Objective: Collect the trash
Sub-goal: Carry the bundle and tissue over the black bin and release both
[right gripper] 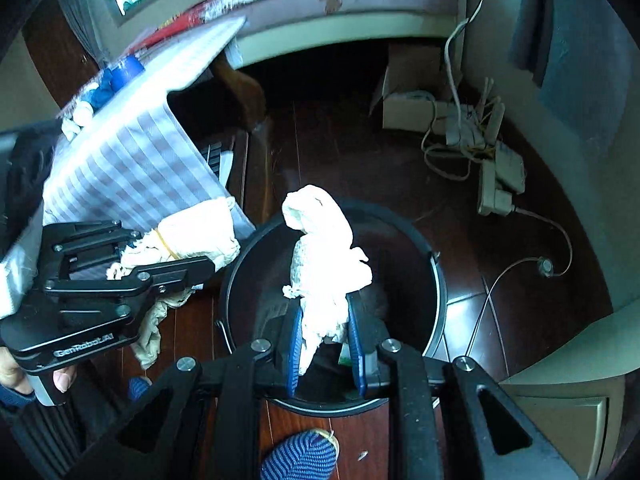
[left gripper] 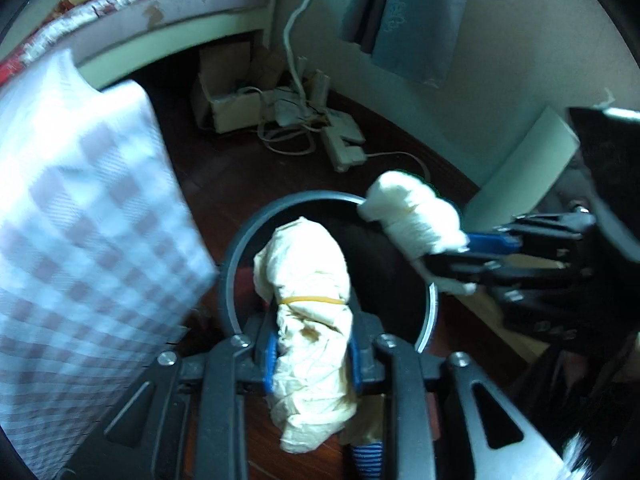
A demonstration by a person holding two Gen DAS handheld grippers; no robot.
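Note:
My left gripper (left gripper: 312, 364) is shut on a cream crumpled paper wad bound with a yellow rubber band (left gripper: 308, 320), held above the near rim of a round dark trash bin (left gripper: 236, 256) on the floor. It also shows in the right wrist view (right gripper: 192, 264) with its wad (right gripper: 192, 232) left of the bin (right gripper: 438, 280). My right gripper (right gripper: 326, 344) is shut on a white crumpled tissue (right gripper: 324, 256) over the bin's opening. In the left wrist view the right gripper (left gripper: 448, 258) and tissue (left gripper: 412, 212) hang over the bin's far right rim.
A table draped in a checked cloth (left gripper: 80, 220) stands left of the bin. A cardboard box (left gripper: 228, 92), power strips and tangled white cables (right gripper: 476, 144) lie on the dark wood floor behind. A bed (right gripper: 340, 4) runs along the back. A pale cabinet (right gripper: 568, 396) is at right.

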